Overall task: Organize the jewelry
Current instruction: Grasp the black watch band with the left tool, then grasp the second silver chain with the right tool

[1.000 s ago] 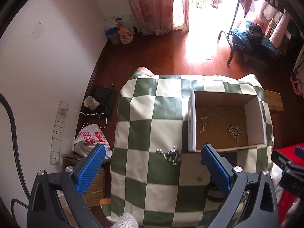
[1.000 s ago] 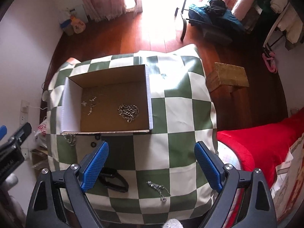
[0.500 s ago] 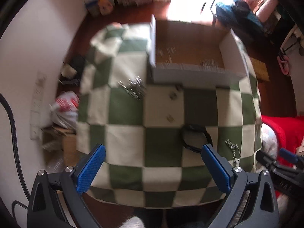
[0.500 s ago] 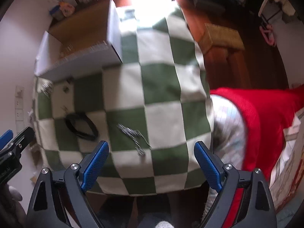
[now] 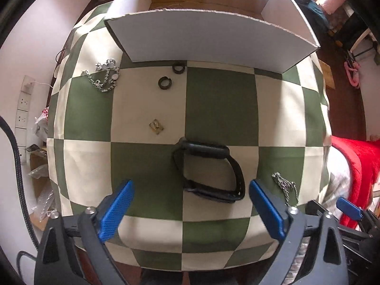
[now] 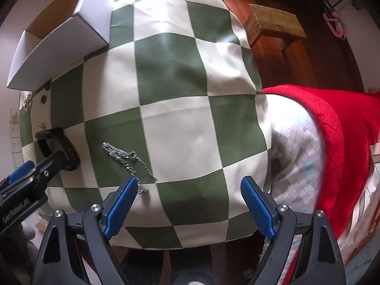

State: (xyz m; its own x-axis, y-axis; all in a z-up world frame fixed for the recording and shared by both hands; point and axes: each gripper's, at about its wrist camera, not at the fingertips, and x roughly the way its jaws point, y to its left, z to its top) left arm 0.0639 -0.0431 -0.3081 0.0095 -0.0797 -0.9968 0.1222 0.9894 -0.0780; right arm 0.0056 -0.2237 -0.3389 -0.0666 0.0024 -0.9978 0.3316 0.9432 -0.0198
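We see a matt woven cloth (image 5: 220,109) in green and cream checks. On it lie a shiny metal chain (image 6: 125,159), a second glittering metal chain (image 5: 104,76), two dull dark rings (image 5: 165,83) and a matt black rubbery strap (image 5: 209,173). The box (image 5: 209,40) is smooth white card outside, raw brown inside. The floor (image 6: 306,54) is glossy wood.

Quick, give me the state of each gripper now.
Left gripper: open, holding nothing, jaws have just been closing a little.
Right gripper: open, holding nothing.
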